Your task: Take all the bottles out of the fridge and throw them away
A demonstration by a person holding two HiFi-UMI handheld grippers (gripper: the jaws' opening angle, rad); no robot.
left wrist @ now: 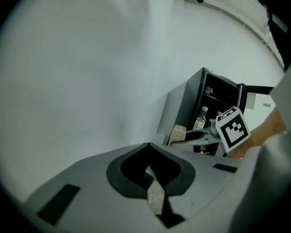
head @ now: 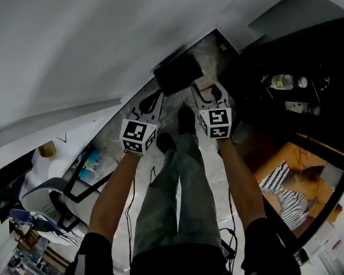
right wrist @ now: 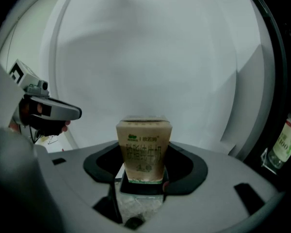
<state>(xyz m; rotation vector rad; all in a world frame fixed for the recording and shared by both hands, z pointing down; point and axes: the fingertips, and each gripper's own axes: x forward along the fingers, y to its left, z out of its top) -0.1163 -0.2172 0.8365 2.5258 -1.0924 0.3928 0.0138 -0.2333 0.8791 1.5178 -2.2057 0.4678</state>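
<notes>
Head view: clear plastic bottles (head: 285, 82) are standing upright in black open fridge (left wrist: 179, 110), to right of both claws | right gripper (head: 211, 93), nearer, is clamping beige milk carton (right wrist: 144, 147), jaws wide | left gripper (head: 151, 101) is sitting closed, empty, farther off.

The milk carton (right wrist: 144, 149) held in the right gripper (right wrist: 144, 176) reads "脱脂纯牛奶"; the bottle (right wrist: 287, 141) to the gripper's right shows "100".

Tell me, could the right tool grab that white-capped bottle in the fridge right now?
Probably not yet. The right tool is shut on a milk carton, so its jaws are full. The fridge stands open and nothing seems to block the bottle; the empty left tool looks freer.
</notes>
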